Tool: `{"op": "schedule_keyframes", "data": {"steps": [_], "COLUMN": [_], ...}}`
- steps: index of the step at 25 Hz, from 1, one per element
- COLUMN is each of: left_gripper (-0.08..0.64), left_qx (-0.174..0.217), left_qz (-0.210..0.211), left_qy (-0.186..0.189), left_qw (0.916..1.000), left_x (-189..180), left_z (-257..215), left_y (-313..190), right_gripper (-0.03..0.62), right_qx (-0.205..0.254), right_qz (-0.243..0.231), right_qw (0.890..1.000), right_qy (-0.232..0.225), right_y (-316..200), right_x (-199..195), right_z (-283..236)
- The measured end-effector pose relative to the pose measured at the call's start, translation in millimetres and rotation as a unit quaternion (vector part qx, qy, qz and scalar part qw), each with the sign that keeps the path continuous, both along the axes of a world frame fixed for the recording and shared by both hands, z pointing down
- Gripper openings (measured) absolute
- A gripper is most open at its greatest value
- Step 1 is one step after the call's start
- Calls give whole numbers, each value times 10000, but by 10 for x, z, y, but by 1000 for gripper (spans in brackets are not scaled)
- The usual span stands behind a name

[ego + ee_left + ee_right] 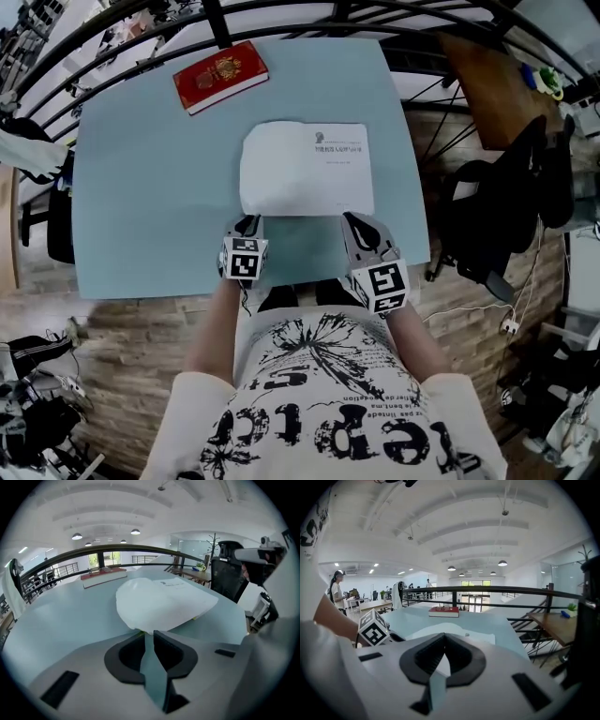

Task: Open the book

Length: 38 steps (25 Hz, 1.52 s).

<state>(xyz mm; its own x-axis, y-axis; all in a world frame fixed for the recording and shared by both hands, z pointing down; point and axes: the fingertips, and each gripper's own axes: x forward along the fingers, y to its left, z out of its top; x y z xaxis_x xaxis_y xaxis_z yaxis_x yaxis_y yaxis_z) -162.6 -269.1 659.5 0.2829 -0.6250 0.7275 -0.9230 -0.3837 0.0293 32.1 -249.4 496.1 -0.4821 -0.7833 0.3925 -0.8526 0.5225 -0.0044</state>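
A white book (305, 169) lies in the middle of the light blue table (141, 206), a white page with a little print facing up. In the left gripper view its page (164, 602) bulges just beyond my jaws. My left gripper (248, 223) (149, 634) sits at the book's near left corner, jaws slightly apart with nothing between them. My right gripper (354, 221) (444, 637) is at the near right corner, its tips meeting, with the white book (426, 631) just ahead. A red book (220, 76) (104, 575) (443, 611) lies closed at the table's far side.
A black railing (281, 11) curves round the table's far edge. A black office chair (511, 202) and a wooden table (487, 84) stand to the right. In the right gripper view a person (336, 592) stands far off at the left.
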Motion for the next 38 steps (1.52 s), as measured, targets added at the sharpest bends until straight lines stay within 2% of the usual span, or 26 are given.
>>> {"op": "schedule_keyframes", "data": {"steps": [2, 5, 10, 13, 16, 21, 24, 30, 34, 38], "left_gripper": [74, 81, 150, 156, 155, 155, 155, 72, 35, 26], "left_qx": [-250, -394, -272, 55, 427, 1218, 1649, 2374, 2685, 2802], "left_qz": [29, 153, 223, 163, -71, -312, -164, 216, 447, 622], "left_qy": [14, 55, -15, -39, 80, 406, 593, 897, 1045, 1118], "left_qw": [9997, 9991, 9994, 9998, 9990, 9912, 9844, 9670, 9565, 9514], "left_x": [-3, 19, 6, -29, -82, -74, 73, 397, 545, 636], "left_z": [90, 153, 57, -144, -490, -1147, -1523, -2185, -2463, -2572], "left_y": [26, 62, 126, 110, 12, -169, -189, -145, -99, -42], "right_gripper": [11, 11, 11, 11, 11, 11, 11, 11, 11, 11], "right_qx": [-86, -169, -83, 25, 159, 397, 542, 886, 1123, 1224], "right_qz": [64, 127, 133, 98, 26, -77, -80, -120, -101, -71], "right_qw": [9999, 9998, 9999, 9999, 9999, 9992, 9984, 9956, 9922, 9904], "right_qy": [49, 72, 39, 11, -14, -79, -112, -267, -537, -644], "right_y": [23, 49, 49, 45, 28, -3, -9, -19, -39, -55], "right_x": [9, 7, -31, -58, -97, -131, -99, -28, 28, 81], "right_z": [77, 145, 88, 8, -108, -296, -403, -664, -826, -902]}}
